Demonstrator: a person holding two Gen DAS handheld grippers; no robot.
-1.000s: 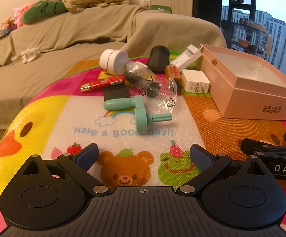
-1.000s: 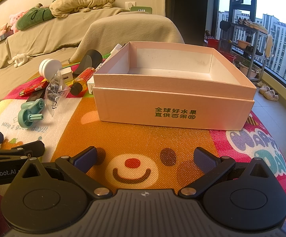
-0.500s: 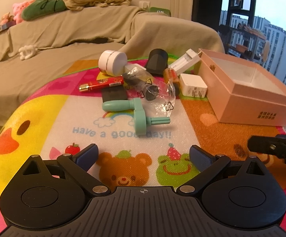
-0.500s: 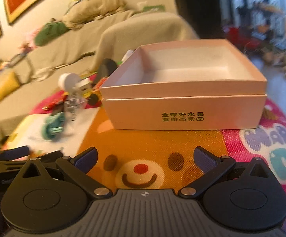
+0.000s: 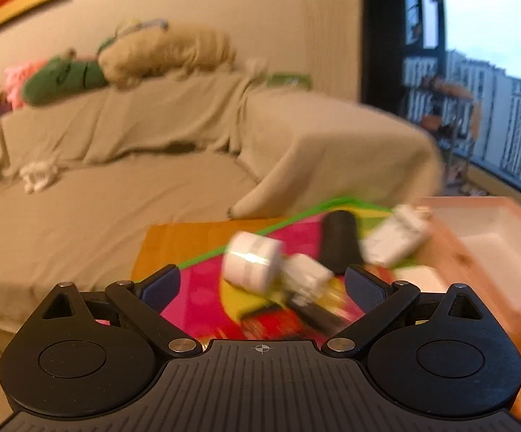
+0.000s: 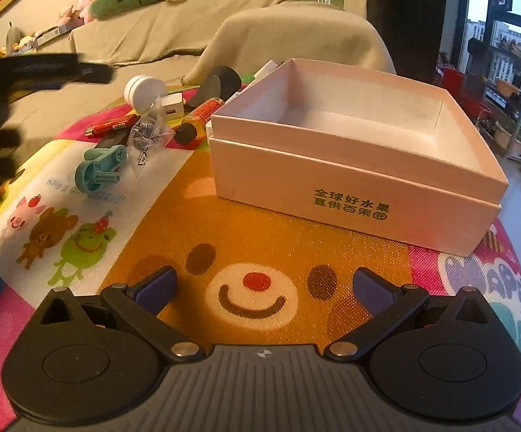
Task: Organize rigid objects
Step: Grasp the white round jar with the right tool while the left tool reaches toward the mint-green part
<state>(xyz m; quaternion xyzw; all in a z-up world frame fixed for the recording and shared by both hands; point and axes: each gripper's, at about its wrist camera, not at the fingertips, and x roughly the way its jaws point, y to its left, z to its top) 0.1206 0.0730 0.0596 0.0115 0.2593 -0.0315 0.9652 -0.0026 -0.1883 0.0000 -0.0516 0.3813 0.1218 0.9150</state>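
Note:
A pile of small rigid items lies on the colourful mat: a white round jar, a white charger, a red pen-like stick, a teal handle tool, an orange bottle and a black cylinder. To their right stands an empty pink box. My left gripper hovers open just above the jar and charger; this view is blurred. My right gripper is open over the mat in front of the box, holding nothing.
A clear plastic bag with dark parts lies among the items. A sofa draped in beige cloth runs behind the table. The mat's edge is close beyond the pile. A window is at the right.
My left gripper has moved forward and up over the pile, its view now tilted toward the sofa. The right gripper's view has steadied, looking down at the box from slightly higher.

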